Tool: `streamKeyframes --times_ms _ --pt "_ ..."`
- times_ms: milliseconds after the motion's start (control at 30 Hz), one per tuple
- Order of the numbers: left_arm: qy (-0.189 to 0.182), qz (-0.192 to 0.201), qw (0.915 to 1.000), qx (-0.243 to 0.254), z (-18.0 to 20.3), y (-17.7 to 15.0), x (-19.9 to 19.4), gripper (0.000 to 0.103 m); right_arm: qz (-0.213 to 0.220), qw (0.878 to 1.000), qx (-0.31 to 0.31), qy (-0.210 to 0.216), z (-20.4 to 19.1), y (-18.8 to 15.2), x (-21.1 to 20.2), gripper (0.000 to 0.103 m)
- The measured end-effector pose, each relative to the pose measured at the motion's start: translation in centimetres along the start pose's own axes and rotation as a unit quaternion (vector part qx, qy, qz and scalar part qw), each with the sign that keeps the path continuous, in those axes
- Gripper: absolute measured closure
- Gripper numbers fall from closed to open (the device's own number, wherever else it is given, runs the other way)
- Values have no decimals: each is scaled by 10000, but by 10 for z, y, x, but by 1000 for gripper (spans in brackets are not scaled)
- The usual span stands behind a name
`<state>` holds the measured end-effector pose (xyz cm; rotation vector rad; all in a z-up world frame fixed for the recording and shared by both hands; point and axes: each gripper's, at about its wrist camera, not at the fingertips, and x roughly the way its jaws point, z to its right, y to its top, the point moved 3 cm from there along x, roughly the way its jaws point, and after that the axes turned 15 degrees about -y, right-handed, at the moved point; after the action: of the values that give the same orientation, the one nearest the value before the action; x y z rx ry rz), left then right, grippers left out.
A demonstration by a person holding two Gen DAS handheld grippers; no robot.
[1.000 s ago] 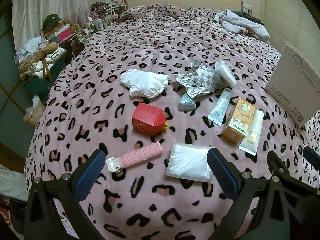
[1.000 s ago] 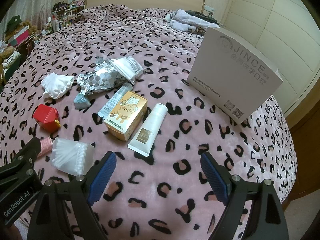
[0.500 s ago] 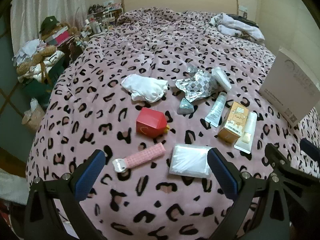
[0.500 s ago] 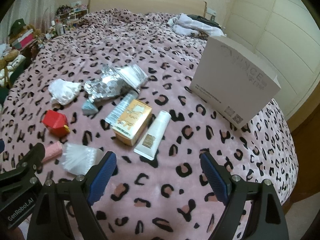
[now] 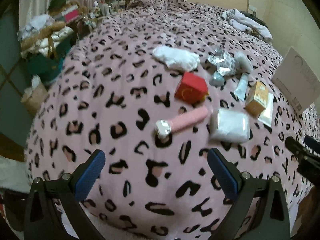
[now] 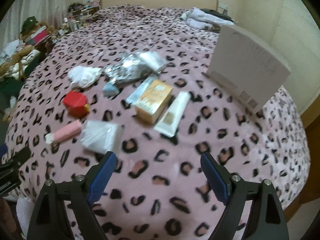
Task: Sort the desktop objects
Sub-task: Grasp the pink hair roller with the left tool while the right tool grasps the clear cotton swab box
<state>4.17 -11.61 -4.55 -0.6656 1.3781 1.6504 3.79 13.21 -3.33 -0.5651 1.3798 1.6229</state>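
Note:
Small objects lie on a pink leopard-print bedspread [image 5: 124, 84]: a red box [image 5: 191, 88], a pink comb-like item [image 5: 183, 121], a clear packet of cotton swabs [image 5: 230, 128], an orange carton [image 5: 257, 99], a white tube [image 6: 174, 114], a clear tube [image 6: 141, 92], silver foil wrappers [image 6: 128, 71], a white crumpled cloth [image 5: 177, 59] and a small grey-blue piece [image 6: 110, 89]. My left gripper [image 5: 156, 174] is open and empty, above the bed's near edge in front of the pink item. My right gripper [image 6: 158, 175] is open and empty, in front of the swab packet [image 6: 101, 136].
A large white cardboard box [image 6: 248, 68] stands at the right of the bed. Folded white clothes [image 6: 204, 18] lie near the headboard. A cluttered shelf and bags [image 5: 46, 38] stand left of the bed. The bed's edge drops off near both grippers.
Both grippers have pulled back and up from the objects, so the items look smaller and farther away. The left view has swung left. Both stay open and empty.

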Motion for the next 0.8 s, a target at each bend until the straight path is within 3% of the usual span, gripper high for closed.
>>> streamKeyframes --times_ms 167,333,667,800 --pt "-194 -32 9993 314 1 -7 17 0 -188 9991 -170 353 -26 -19 12 14" --pt "-372 27 9974 609 -1 8 39 0 -469 9957 77 796 -42 -22 28 14" --pt "-409 -301 9902 1298 2 33 103 0 -754 9876 657 1210 -65 13 60 14" --pt "-445 -343 9886 1394 3 32 117 0 -895 9872 629 1157 -81 21 74 14"
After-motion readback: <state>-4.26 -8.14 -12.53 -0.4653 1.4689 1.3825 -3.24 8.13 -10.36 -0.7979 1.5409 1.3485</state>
